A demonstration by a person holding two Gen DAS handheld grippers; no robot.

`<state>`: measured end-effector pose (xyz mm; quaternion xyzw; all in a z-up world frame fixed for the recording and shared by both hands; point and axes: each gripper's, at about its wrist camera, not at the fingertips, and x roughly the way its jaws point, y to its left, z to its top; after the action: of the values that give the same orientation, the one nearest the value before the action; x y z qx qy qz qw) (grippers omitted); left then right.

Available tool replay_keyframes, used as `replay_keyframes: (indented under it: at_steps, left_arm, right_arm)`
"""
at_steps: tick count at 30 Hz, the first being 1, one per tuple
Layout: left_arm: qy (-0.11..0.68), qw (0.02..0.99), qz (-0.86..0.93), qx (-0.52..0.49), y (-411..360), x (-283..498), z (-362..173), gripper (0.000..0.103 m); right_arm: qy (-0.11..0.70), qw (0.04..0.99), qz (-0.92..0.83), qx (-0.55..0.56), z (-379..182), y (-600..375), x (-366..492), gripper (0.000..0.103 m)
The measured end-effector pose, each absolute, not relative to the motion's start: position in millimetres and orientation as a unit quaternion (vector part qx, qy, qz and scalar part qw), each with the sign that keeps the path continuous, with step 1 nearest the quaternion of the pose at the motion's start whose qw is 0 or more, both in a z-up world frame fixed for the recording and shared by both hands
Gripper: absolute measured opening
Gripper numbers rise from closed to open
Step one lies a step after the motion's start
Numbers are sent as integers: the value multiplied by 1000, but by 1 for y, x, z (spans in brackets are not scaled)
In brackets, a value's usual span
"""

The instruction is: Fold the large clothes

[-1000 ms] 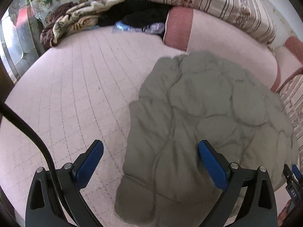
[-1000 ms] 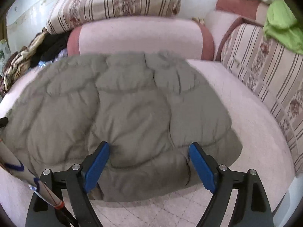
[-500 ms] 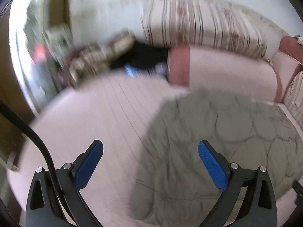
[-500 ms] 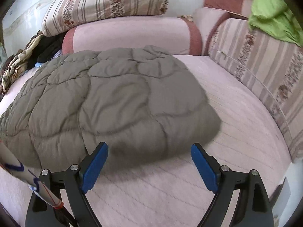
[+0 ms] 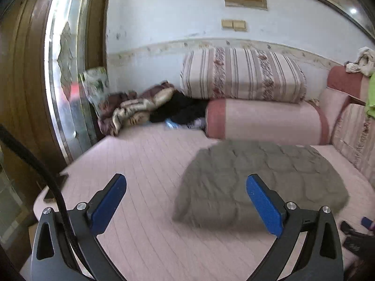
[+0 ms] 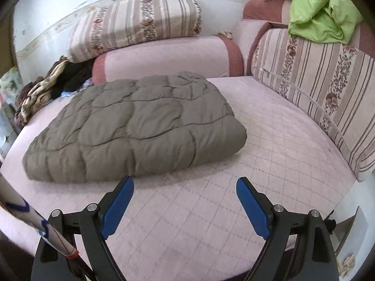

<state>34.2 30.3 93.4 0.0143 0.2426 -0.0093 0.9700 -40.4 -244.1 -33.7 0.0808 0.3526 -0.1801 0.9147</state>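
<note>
An olive-grey quilted padded garment (image 6: pixel 138 126) lies folded into a thick flat bundle on the pink quilted bed (image 6: pixel 211 210); the left wrist view shows the same garment (image 5: pixel 260 178) to the right of centre. My right gripper (image 6: pixel 185 199) hangs open over bare bed surface, just short of the bundle's near edge and not touching it. My left gripper (image 5: pixel 186 196) is open too, held back above the bed, with the garment's left end behind its right finger. Neither holds anything.
Striped and pink cushions (image 5: pixel 243 75) line the back; a striped cushion (image 6: pixel 323 86) runs along the right side with a green cloth (image 6: pixel 321 16) on top. A heap of clothes (image 5: pixel 145 107) lies at the back left by a wooden door (image 5: pixel 28 70).
Both grippers have drawn back and lifted away from the garment, which they hovered over a second ago. The folded bundle stays put on the bed.
</note>
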Motion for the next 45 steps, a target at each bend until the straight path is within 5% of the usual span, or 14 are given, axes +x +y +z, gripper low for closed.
replay_keyframes:
  at_steps: [25, 45]
  left_arm:
    - [331, 937, -112, 32, -30, -95, 76, 102]
    - [382, 918, -86, 55, -33, -87, 43, 102]
  right_arm:
    - [356, 914, -187, 57, -10, -209, -156, 92]
    - [393, 898, -195, 30, -27, -203, -141, 92]
